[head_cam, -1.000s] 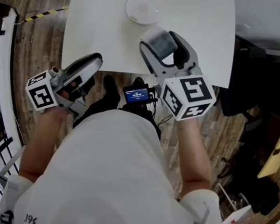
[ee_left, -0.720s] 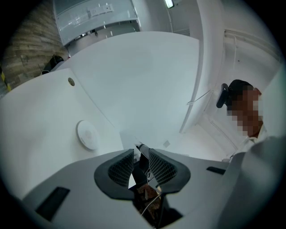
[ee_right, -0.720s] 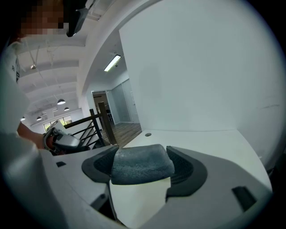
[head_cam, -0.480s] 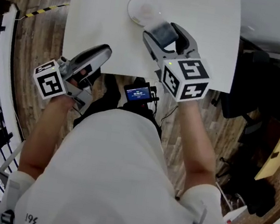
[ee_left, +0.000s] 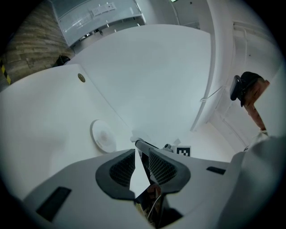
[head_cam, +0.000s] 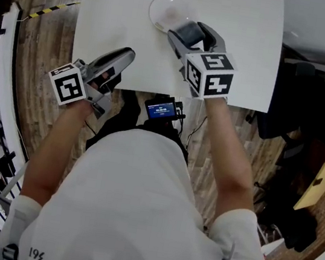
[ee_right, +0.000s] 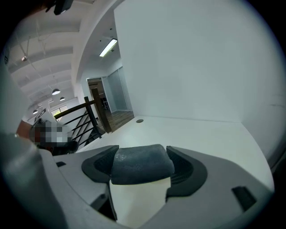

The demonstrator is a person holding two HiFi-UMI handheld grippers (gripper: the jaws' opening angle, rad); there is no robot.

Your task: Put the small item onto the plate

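Placing step: my right gripper [head_cam: 192,36] clamped the grey block [ee_right: 140,166] at the plate's [head_cam: 160,6] near edge, left gripper [head_cam: 122,57] closed and empty. Next, I judged, lower and release.

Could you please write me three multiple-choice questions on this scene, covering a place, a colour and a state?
1. Where does the plate lie?
A) on the white table
B) on the wooden floor
C) on a shelf

2. What colour is the small item?
A) red
B) dark grey
C) yellow

3. How is the right gripper?
A) open and empty
B) out of view
C) shut on the small item

Answers:
1 A, the head view shows the plate resting on the tabletop.
2 B, the right gripper view shows it dark grey.
3 C, its fingers press the item from both sides.
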